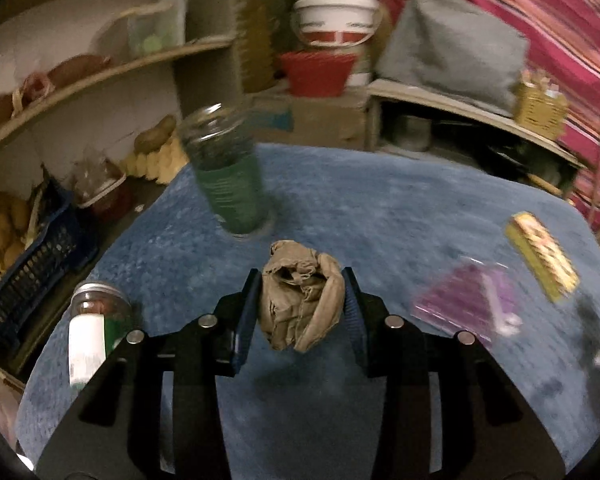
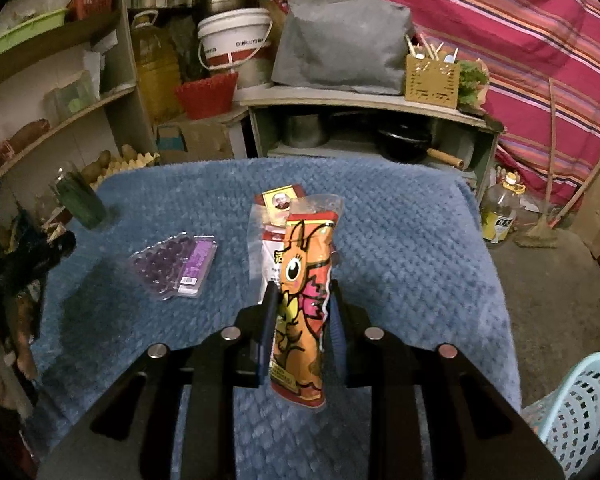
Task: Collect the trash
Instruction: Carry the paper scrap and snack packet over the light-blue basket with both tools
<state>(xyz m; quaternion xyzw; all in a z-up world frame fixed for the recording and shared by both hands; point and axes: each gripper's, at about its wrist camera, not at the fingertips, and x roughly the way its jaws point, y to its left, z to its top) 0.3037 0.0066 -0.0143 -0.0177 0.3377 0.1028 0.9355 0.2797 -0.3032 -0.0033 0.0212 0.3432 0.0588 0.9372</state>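
Note:
My left gripper (image 1: 302,294) is shut on a crumpled brown paper ball (image 1: 302,300), held above the blue cloth (image 1: 380,208). In the right wrist view my right gripper (image 2: 300,294) is shut on an orange snack wrapper (image 2: 304,300) with a cartoon figure, standing upright between the pads. Just behind that wrapper a clear packet with a red and yellow card (image 2: 278,208) lies on the blue cloth (image 2: 400,240). A purple blister pack (image 2: 174,266) lies to the left of it, and it shows blurred as the purple pack (image 1: 468,306) in the left wrist view.
A green-labelled glass jar (image 1: 228,172) stands on the cloth, a white-labelled jar (image 1: 94,324) at its left edge, a yellow packet (image 1: 542,256) to the right. A light blue perforated basket (image 2: 580,404) sits low right. Shelves, buckets and a grey bag crowd the back.

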